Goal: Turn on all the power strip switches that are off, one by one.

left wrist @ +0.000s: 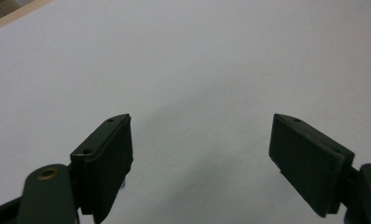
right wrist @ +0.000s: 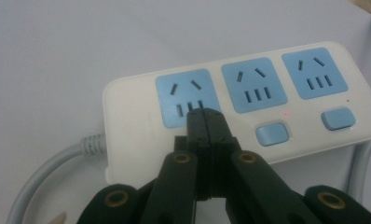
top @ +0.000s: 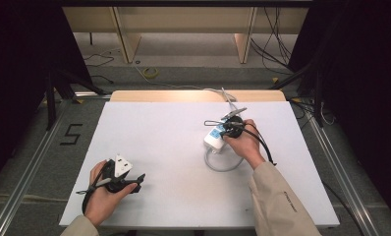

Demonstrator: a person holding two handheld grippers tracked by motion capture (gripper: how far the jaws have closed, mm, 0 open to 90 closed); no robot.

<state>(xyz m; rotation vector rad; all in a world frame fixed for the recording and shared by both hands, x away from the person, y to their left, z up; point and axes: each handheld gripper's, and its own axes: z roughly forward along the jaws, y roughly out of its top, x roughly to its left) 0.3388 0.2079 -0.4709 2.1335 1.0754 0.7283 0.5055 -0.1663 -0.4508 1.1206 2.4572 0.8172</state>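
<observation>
A white power strip point(right wrist: 242, 122) with three blue sockets lies on the white table point(top: 159, 142); in the high view the power strip point(top: 213, 140) sits right of centre. My right gripper point(right wrist: 205, 116) is shut with nothing between its jaws, its tips at the lower edge of the leftmost socket point(right wrist: 186, 95). Two blue buttons point(right wrist: 271, 133) show beside the tips, and a small red light point(right wrist: 285, 113) glows. A hand holds the right gripper point(top: 224, 131) over the strip. My left gripper point(left wrist: 200, 135) stands open over bare table; the left gripper point(top: 136, 182) rests near the front left.
The strip's grey cable point(top: 222, 167) loops on the table toward the person, and the grey cable point(right wrist: 44, 175) leaves the strip's left end. A wooden edge point(top: 198, 96) borders the table's far side. Loose cables and metal rails lie on the floor around.
</observation>
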